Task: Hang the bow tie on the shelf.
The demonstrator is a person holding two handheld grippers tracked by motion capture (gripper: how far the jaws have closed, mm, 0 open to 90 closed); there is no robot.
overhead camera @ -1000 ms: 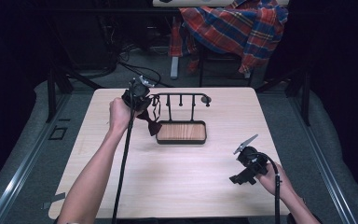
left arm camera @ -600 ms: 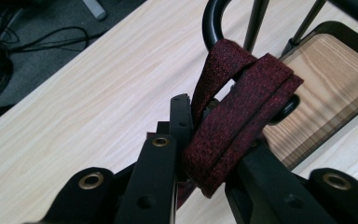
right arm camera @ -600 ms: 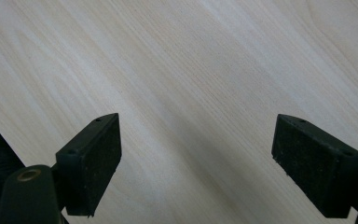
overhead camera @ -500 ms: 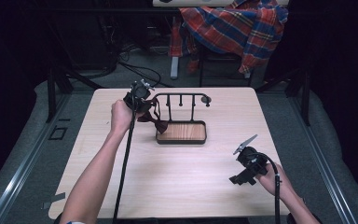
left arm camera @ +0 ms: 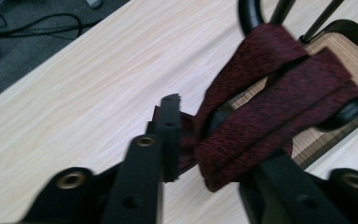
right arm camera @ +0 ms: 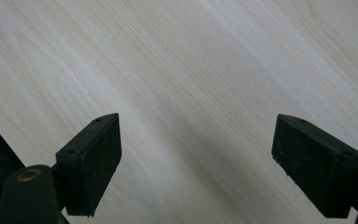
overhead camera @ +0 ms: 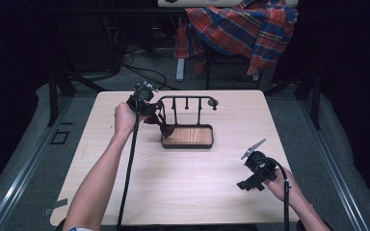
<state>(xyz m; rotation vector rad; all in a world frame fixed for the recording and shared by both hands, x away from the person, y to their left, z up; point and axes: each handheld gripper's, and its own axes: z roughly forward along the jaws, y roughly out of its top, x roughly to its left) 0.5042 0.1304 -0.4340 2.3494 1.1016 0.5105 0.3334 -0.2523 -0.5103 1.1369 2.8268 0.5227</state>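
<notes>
A dark red bow tie with its strap hangs at the left end of a black rack that stands on a wooden tray base. My left gripper is at that end of the rack, shut on the bow tie. In the left gripper view the red fabric is bunched between the jaws of the left gripper, and its strap lies against the rack's curved black tube. My right gripper rests low near the table's front right, open over bare wood.
The light wooden table has bare room in front of the rack. A plaid shirt hangs over a chair behind the table. Cables lie on the floor at the back left. Each gripper's cable trails toward the front edge.
My left hand has shifted slightly at the rack's left end, and the bow tie hangs a little higher. The right gripper has stayed where it was.
</notes>
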